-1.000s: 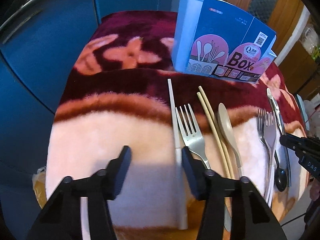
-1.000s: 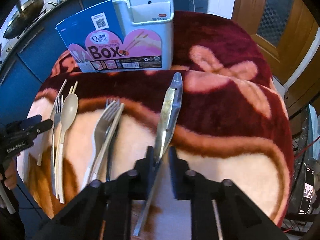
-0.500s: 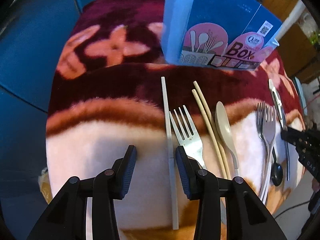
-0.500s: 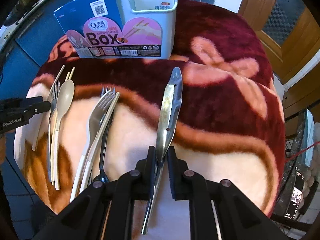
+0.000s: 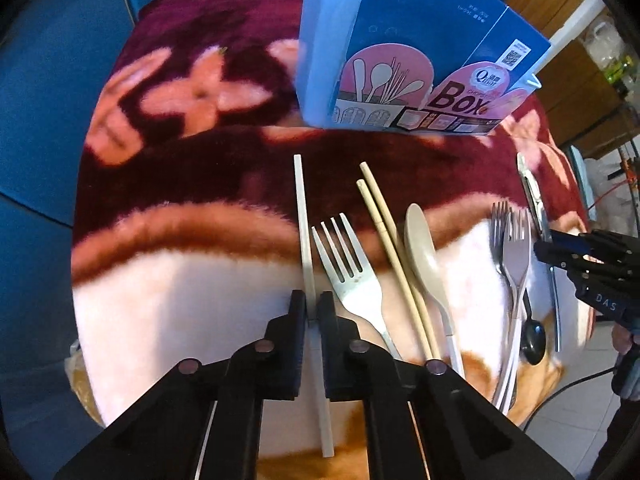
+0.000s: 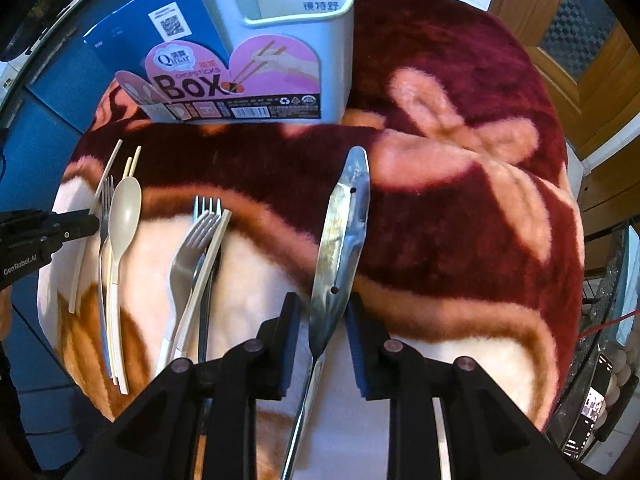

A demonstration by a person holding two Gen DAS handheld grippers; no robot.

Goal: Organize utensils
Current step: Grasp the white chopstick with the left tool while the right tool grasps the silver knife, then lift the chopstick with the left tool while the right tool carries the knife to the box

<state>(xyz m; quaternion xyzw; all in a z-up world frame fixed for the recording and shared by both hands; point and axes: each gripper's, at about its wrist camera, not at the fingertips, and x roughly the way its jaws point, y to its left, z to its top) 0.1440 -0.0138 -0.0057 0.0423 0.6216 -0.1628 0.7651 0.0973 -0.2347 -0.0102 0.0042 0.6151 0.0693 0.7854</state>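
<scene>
Utensils lie on a maroon and cream blanket (image 5: 192, 264). My left gripper (image 5: 313, 307) is shut on a white chopstick (image 5: 303, 216) that lies along the blanket. Right of it lie a steel fork (image 5: 348, 268), two beige chopsticks (image 5: 384, 232) and a beige spoon (image 5: 424, 256). My right gripper (image 6: 323, 309) is open, its fingers either side of a steel knife (image 6: 340, 236) without touching it. Left of the knife lie two forks (image 6: 192, 248) with a white handle. The chopsticks box (image 6: 256, 56) stands at the back.
The box shows in the left wrist view (image 5: 400, 56) behind the utensils. The right gripper shows at that view's right edge (image 5: 592, 264). Blue cabinets (image 5: 52, 80) lie left of the table and a wooden door (image 6: 580, 20) at the far right.
My left gripper moved right over the white chopstick and shut on it. My right gripper opened and let go of the steel knife, which lies between its fingers.
</scene>
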